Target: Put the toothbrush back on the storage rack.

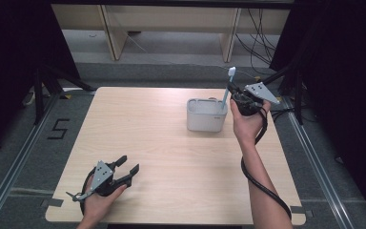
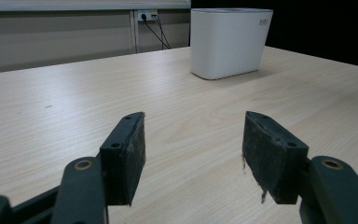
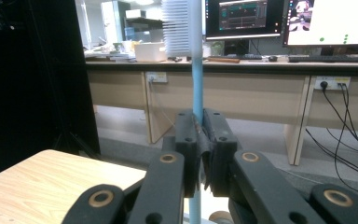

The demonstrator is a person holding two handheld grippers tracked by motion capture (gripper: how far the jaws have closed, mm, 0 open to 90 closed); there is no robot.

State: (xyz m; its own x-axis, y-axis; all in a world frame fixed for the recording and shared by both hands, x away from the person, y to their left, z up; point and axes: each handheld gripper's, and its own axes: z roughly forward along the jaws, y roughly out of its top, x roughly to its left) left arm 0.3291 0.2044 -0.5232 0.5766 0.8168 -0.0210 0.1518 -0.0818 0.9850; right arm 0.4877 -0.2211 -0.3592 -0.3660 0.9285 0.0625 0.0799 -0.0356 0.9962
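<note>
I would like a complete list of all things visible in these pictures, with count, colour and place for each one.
toothbrush: one, light blue handle with white bristles, upright, clamped in the right gripper, lower end in or just above the holder.
holder: one, white, oval open-top container, on the far right part of the table.
table: one, light wood, in the centre of the high view.
desks: a beige row behind the table, with monitors and keyboards on top.
wall sockets and cables: several, white and black, under the desks.
left gripper: one, black, jaws open, nothing between them, resting near the table's near left corner.
right gripper: one, black, shut on the toothbrush, beside the holder.
</note>
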